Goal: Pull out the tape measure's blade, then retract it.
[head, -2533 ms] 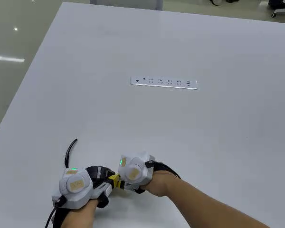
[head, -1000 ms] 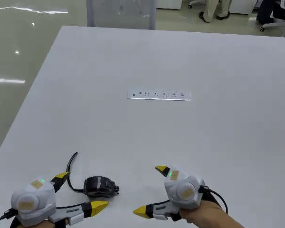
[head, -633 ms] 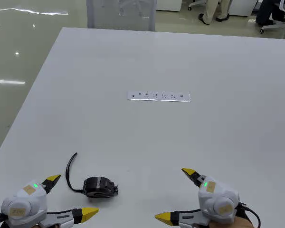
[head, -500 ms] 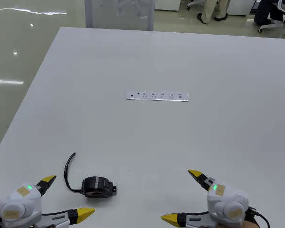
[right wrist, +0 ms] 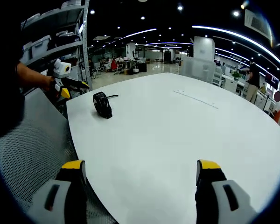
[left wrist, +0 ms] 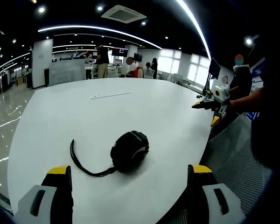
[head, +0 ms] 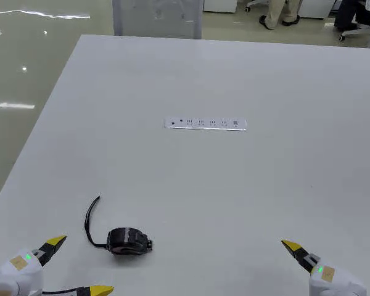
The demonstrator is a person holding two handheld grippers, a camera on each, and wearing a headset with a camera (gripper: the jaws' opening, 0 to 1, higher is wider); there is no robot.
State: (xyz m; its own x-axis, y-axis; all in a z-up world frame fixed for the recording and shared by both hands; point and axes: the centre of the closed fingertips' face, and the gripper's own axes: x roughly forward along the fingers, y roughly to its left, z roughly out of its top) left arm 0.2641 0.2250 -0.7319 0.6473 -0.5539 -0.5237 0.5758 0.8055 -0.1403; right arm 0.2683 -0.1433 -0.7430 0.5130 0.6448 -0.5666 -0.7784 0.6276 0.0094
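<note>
Both spread wide and empty, my left gripper point(head: 78, 265) and right gripper point(right wrist: 140, 164) hang clear of the tape measure point(head: 128, 240) lying on the white table point(head: 234, 185) near the left one — blade fully in, so I judge the job either untouched or complete.

black tape measure point(head: 128, 240), lying free (strap trailing)

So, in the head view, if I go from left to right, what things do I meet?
left claw → tape measure → power strip → right claw
</note>
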